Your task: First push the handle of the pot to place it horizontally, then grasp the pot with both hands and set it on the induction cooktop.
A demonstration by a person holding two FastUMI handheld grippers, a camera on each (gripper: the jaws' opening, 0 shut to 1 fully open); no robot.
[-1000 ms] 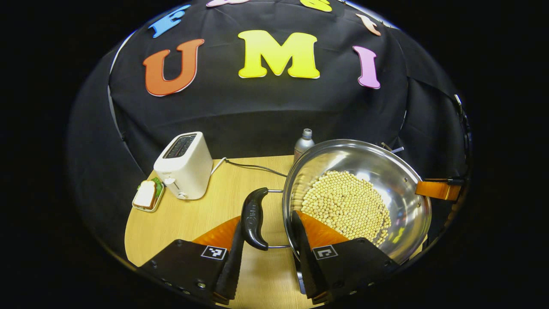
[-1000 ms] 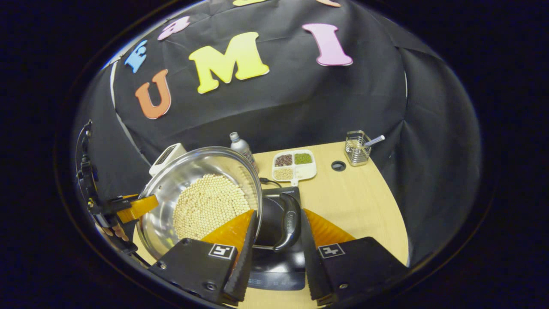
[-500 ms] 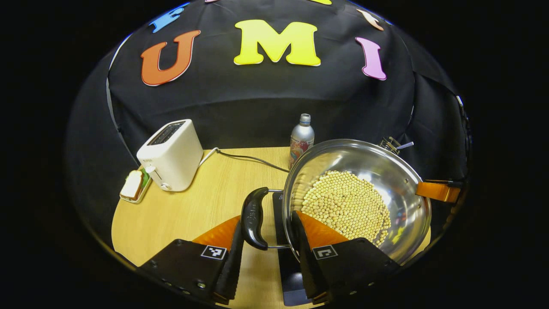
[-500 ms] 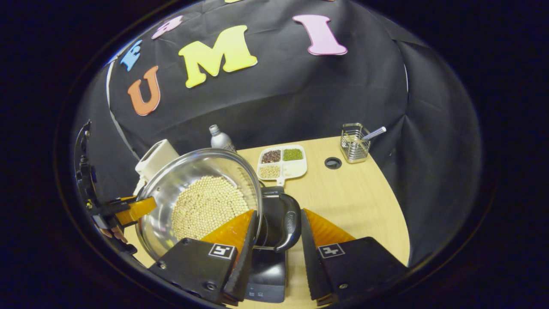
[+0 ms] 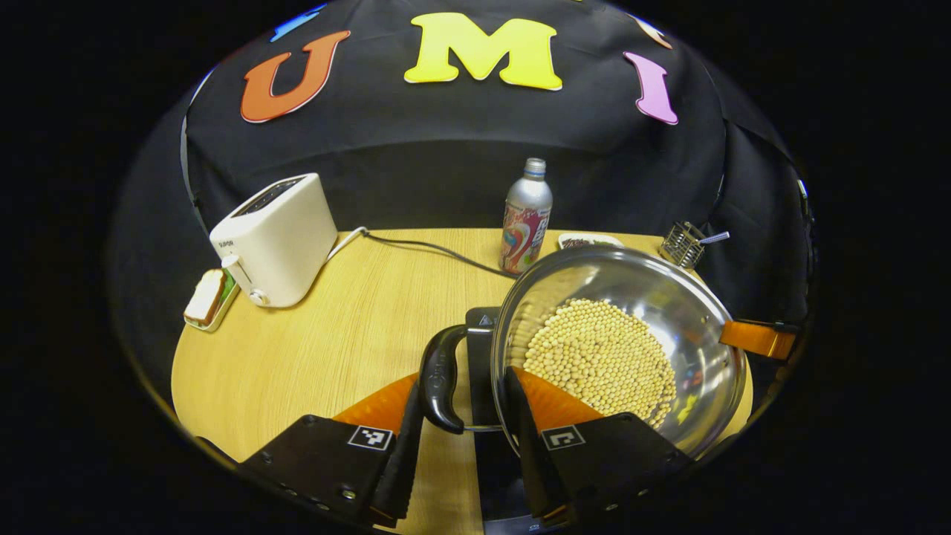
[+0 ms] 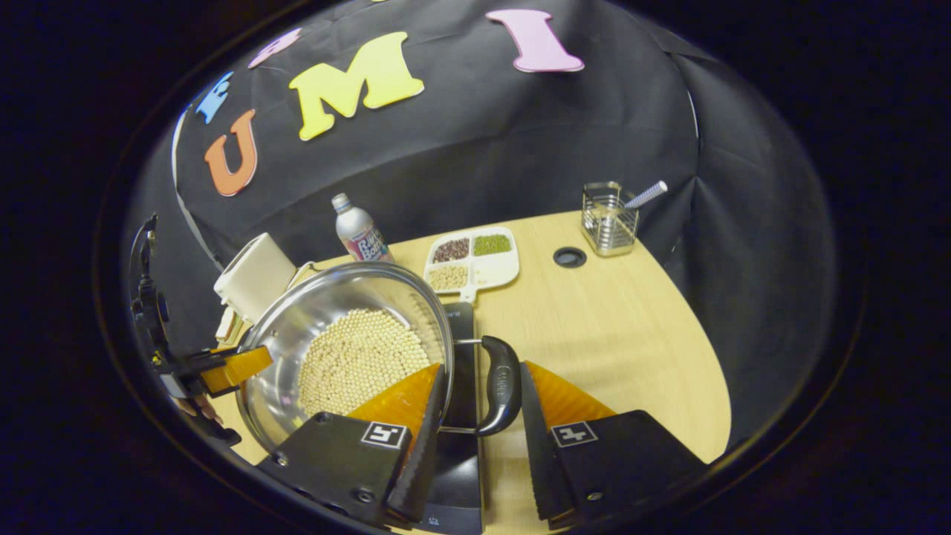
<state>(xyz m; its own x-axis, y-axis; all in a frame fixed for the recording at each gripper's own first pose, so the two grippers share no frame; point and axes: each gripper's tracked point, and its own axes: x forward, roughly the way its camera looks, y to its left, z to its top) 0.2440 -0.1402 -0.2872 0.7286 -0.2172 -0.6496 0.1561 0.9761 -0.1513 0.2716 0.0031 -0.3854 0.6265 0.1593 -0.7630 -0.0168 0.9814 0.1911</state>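
Note:
A steel pot (image 5: 702, 349) with pale beans in it hangs over the black induction cooktop (image 5: 481, 349). My left gripper (image 5: 462, 386) is shut on the pot's black left handle (image 5: 440, 375), one finger outside the handle and the other inside the rim. In the right gripper view the same pot (image 6: 293, 331) is at the left, and my right gripper (image 6: 481, 371) is shut the same way on the right handle (image 6: 504, 383), above the cooktop (image 6: 462, 334). Each view shows the other gripper at the pot's far side (image 5: 758, 338) (image 6: 230, 368).
On the wooden table stand a white toaster (image 5: 275, 238) with its cable (image 5: 431, 249), a sandwich dish (image 5: 208, 297) and a bottle (image 5: 526, 219). A divided tray of grains (image 6: 472, 260), a wire holder (image 6: 609, 219) and a table hole (image 6: 569, 257) lie behind the cooktop.
Both grippers have carried the pot along, still gripped. More of the cooktop now shows under the pot, and more of the table shows in both views.

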